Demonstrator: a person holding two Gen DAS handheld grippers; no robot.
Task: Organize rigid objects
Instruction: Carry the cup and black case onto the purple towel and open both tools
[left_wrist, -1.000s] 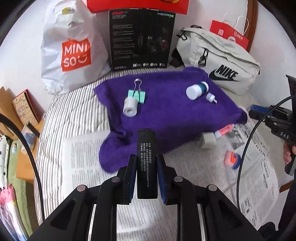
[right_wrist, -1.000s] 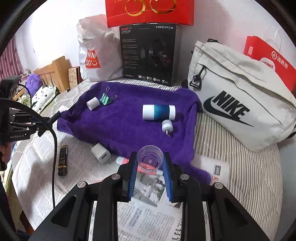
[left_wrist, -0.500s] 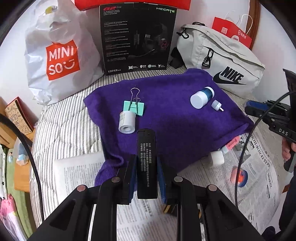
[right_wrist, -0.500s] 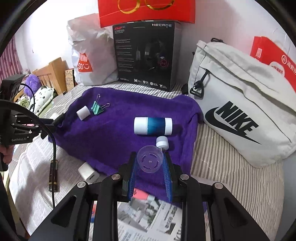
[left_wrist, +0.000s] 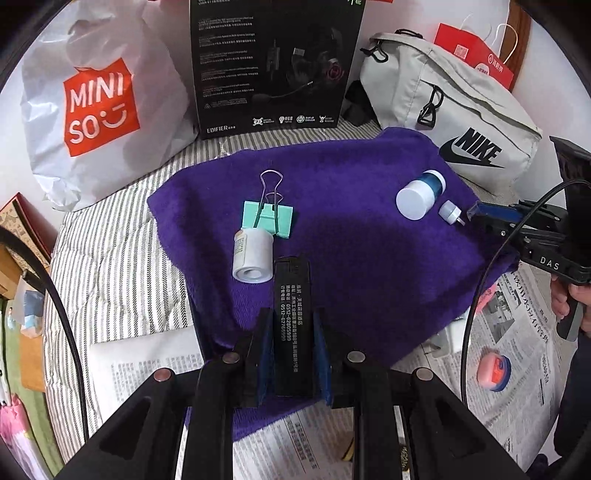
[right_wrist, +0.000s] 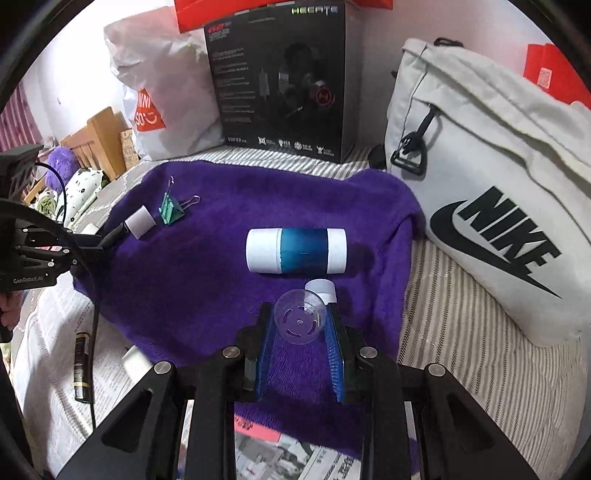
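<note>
I am carrying both loads farther over the towel (left_wrist: 369, 258): left claw (left_wrist: 293, 328) clamped on the black bar (left_wrist: 291, 325), right claw (right_wrist: 300, 325) clamped on the clear cap (right_wrist: 300, 321).

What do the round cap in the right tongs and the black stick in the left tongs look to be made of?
Cap: clear hard plastic, glossy; the purple towel shows through it, and moulded slots are visible.
Black stick: probably plastic or coated metal, smooth satin black with white printed text; I cannot tell which.
</note>
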